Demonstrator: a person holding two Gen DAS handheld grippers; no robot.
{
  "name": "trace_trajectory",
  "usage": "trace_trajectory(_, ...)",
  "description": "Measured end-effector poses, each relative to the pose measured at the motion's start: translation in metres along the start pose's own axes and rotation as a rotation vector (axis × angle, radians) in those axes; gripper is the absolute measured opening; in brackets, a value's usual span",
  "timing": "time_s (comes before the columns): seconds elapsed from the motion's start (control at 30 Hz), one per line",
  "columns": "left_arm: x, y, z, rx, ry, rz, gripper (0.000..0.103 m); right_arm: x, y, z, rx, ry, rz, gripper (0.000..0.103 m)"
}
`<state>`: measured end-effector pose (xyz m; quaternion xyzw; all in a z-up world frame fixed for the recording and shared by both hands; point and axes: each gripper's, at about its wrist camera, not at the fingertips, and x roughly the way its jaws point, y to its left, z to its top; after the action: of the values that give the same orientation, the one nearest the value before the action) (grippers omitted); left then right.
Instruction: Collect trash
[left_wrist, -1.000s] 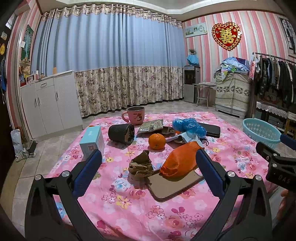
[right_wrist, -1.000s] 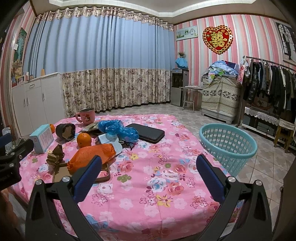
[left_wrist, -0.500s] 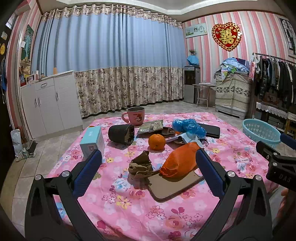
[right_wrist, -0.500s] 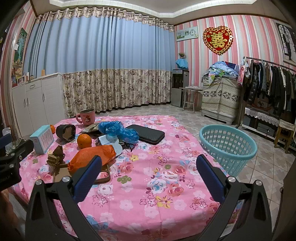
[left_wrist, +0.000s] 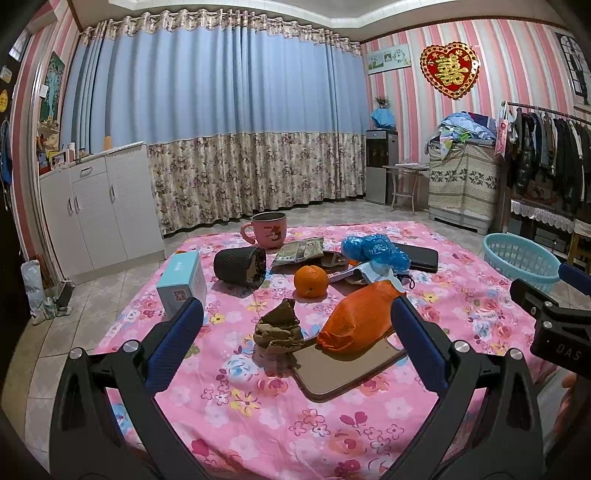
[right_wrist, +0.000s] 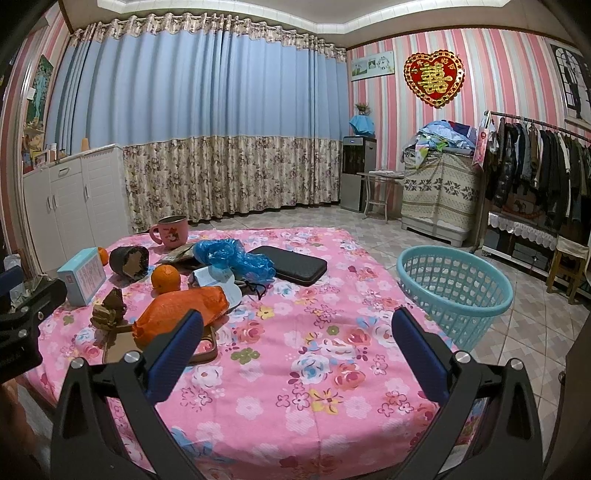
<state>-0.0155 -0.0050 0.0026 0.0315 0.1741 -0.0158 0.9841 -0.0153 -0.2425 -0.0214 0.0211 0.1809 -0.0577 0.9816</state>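
Both grippers are just hanging over the near edge of the bench (right_wrist: 295, 387) with its pink flowery cloth, and both are spread wide with nothing between the blue pads. The left gripper (left_wrist: 295, 325) points at the clutter: a crumpled brown paper wad (left_wrist: 279, 328) sits right between its fingers in view, touching the corner of a flat brown board (left_wrist: 343, 373), and an orange plastic bag (left_wrist: 360, 317) lies on top of that board. Behind those there's an orange (left_wrist: 311, 281), a black cup (left_wrist: 240, 265) tipped on its side with paper stuffed in it, a pink mug (left_wrist: 269, 229) standing upright, a light blue box (left_wrist: 183, 282), a snack wrapper (left_wrist: 301, 250), a scrunched blue plastic bag (left_wrist: 375, 252) and a black case (left_wrist: 419, 256). The right gripper (right_wrist: 295, 328) faces the barer half of the cloth, with the same trash pile off to its left. The teal basket (right_wrist: 454, 284) stands on the floor just beside the right side of the bench, well apart from the pile.
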Motion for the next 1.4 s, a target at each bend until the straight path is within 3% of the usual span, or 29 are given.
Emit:
trace_trajectory(0.8, 0.025, 0.006, 0.004, 0.014, 0.022, -0.028, 0.098, 0.021, -0.012, 0.011, 0.0, -0.014, -0.037, 0.099)
trace_trajectory(0.93, 0.041, 0.011, 0.004, -0.004, 0.058, -0.065, 0.098, 0.031, -0.013, 0.013, -0.011, 0.0, -0.001, 0.099)
trace_trajectory(1.13, 0.068, 0.02, 0.0, -0.023, 0.131, -0.038, 0.098, 0.048, -0.011, 0.014, -0.039, 0.02, -0.011, 0.099)
trace_trajectory(1.27, 0.087, 0.027, -0.005, -0.038, 0.182, -0.038, 0.095, 0.062, -0.016, 0.015, -0.004, 0.029, 0.043, 0.099)
trace_trajectory(1.4, 0.106, 0.033, -0.007, -0.058, 0.224, -0.029, 0.093, 0.075, -0.012, 0.015, -0.045, 0.08, -0.009, 0.099)
